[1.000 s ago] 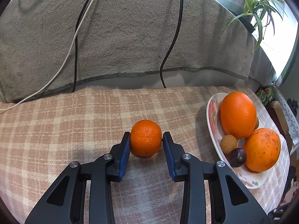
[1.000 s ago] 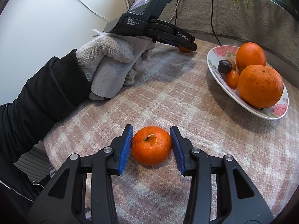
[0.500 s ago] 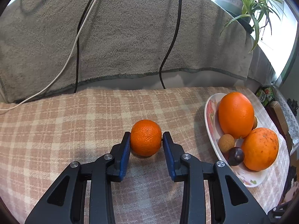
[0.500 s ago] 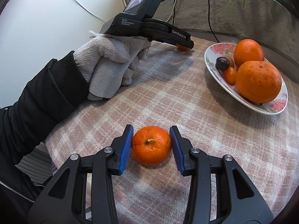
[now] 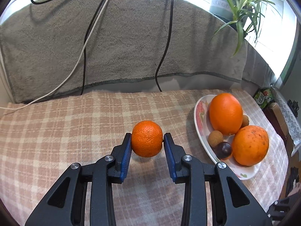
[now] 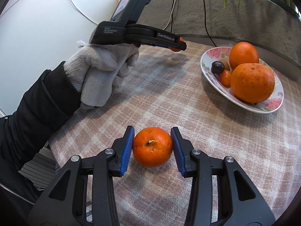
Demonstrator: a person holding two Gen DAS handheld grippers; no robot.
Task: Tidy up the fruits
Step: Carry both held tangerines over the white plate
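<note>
Checked tablecloth (image 5: 56, 131) covers the work surface below a grey towel backdrop (image 5: 122, 47). Nearest, the right gripper (image 6: 152, 146) is clamped on a stem-up mandarin (image 6: 152, 146), seemingly resting on the cloth. At 11 o'clock, the left gripper (image 5: 147, 142) pinches a second mandarin (image 5: 147, 141), apparently lifted. At 2 o'clock, the floral plate (image 6: 207, 69) holds two large oranges (image 6: 252, 82) plus small fruits. Remaining: deliver both mandarins to the plate.
</note>
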